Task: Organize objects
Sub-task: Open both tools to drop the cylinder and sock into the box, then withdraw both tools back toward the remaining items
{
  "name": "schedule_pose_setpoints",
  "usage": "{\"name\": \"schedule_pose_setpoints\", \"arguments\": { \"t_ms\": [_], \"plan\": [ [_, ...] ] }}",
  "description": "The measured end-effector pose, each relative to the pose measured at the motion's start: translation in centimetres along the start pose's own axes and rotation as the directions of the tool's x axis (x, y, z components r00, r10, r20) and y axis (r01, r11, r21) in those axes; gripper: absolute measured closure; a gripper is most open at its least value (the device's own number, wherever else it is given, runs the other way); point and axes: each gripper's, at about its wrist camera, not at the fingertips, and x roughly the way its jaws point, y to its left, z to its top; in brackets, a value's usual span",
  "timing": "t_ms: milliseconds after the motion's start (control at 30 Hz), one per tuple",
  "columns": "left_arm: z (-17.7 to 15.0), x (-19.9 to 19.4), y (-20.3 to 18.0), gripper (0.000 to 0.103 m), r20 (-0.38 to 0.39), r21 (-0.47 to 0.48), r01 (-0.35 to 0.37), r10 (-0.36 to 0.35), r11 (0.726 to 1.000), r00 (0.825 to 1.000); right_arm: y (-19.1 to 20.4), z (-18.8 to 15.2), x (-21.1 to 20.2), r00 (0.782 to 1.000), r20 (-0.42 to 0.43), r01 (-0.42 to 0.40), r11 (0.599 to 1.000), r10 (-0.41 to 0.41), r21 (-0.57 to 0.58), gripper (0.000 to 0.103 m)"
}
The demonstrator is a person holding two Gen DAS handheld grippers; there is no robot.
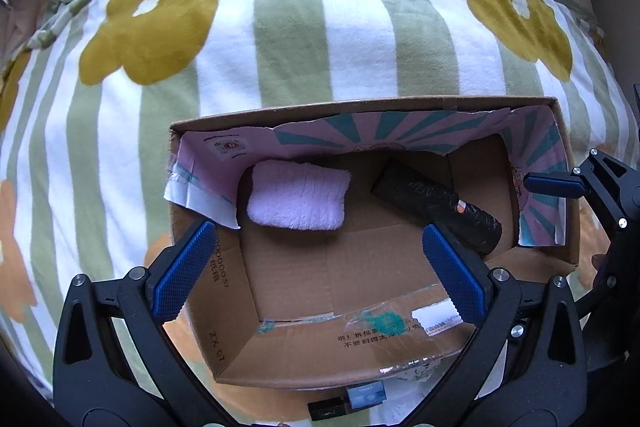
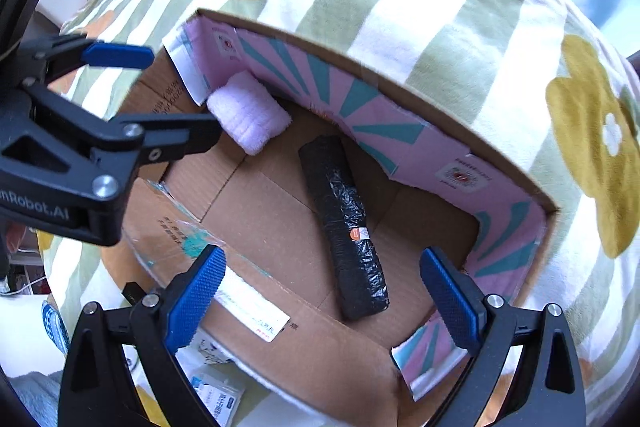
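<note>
An open cardboard box [image 1: 232, 291] [image 2: 304, 343] lies on a striped flowered blanket. Inside it lie a folded pink towel [image 1: 298, 199] [image 2: 250, 115] at the far left corner and a black roll of plastic bags [image 1: 440, 205] [image 2: 346, 227] toward the right. My left gripper [image 1: 320, 267] is open and empty above the box's near side. My right gripper [image 2: 324, 295] is open and empty above the box, over the near end of the black roll. The left gripper also shows in the right wrist view [image 2: 160, 95]; the right gripper's finger [image 1: 556, 183] shows in the left wrist view.
The green-and-white blanket with mustard flowers [image 1: 320, 27] [image 2: 460, 27] covers the bed all around the box. Small packets [image 2: 216, 395] lie on the blanket by the box's near left corner. A small dark item and a blue item [image 1: 348, 401] lie by the box's near wall.
</note>
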Motion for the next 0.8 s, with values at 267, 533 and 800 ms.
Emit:
{"name": "schedule_pose_setpoints", "arguments": {
  "t_ms": [267, 533, 800],
  "plan": [
    [-1.7, -5.6, 1.2, 0.0, 0.073, -0.043, 0.036, -0.033, 0.998, 0.997, 2.0, 3.0, -5.3, 0.998, 0.061, 0.034, 0.999, -0.035, 0.013, 0.006],
    [-4.5, -12.8, 2.4, 0.0, 0.186, -0.035, 0.018, -0.011, 0.999, 0.982, 4.4, 1.8, -10.3, 0.988, 0.134, 0.065, 0.993, -0.078, 0.099, 0.006],
    [-8.6, -18.7, 3.8, 0.0, 0.276, -0.008, 0.036, -0.032, 0.999, 0.961, 7.0, -0.7, -14.5, 0.975, 0.196, 0.068, 0.98, -0.105, 0.189, 0.006]
  ]
}}
